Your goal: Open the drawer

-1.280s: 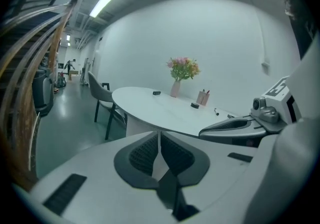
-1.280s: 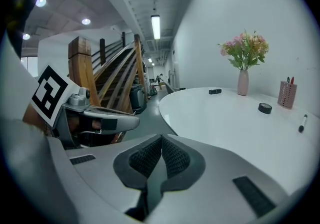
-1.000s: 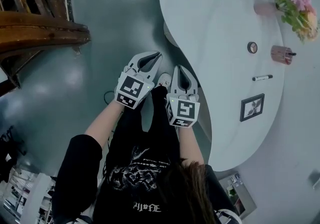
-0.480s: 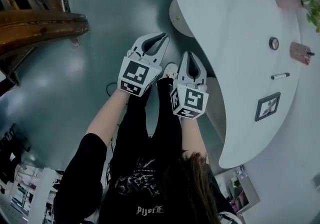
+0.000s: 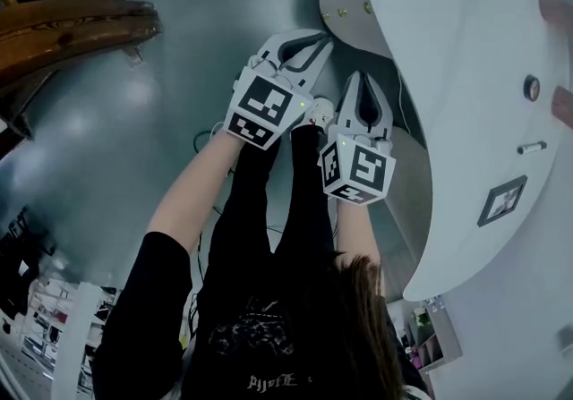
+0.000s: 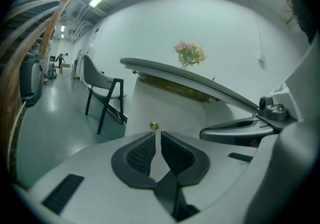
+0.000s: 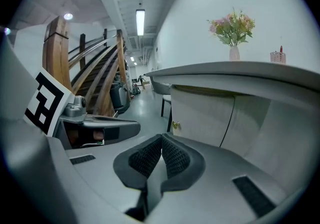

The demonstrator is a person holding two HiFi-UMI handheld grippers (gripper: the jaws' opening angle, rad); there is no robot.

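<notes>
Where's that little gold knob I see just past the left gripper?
In the left gripper view, the knob sits low on the white cabinet front under the curved desk top, right of the chair.

Count, head view.
Tongs: 2, namely left tongs (image 5: 318,42) and right tongs (image 5: 364,79).
Table (image 5: 448,49): 1.
Brass knobs (image 5: 342,12): 2, at 12 o'clock from the tongs.
On table: picture frame (image 5: 501,201) 1, marker (image 5: 531,148) 1, round disc (image 5: 532,88) 1.
Left gripper view: chair (image 6: 95,75) 1, flower vase (image 6: 189,53) 1.
</notes>
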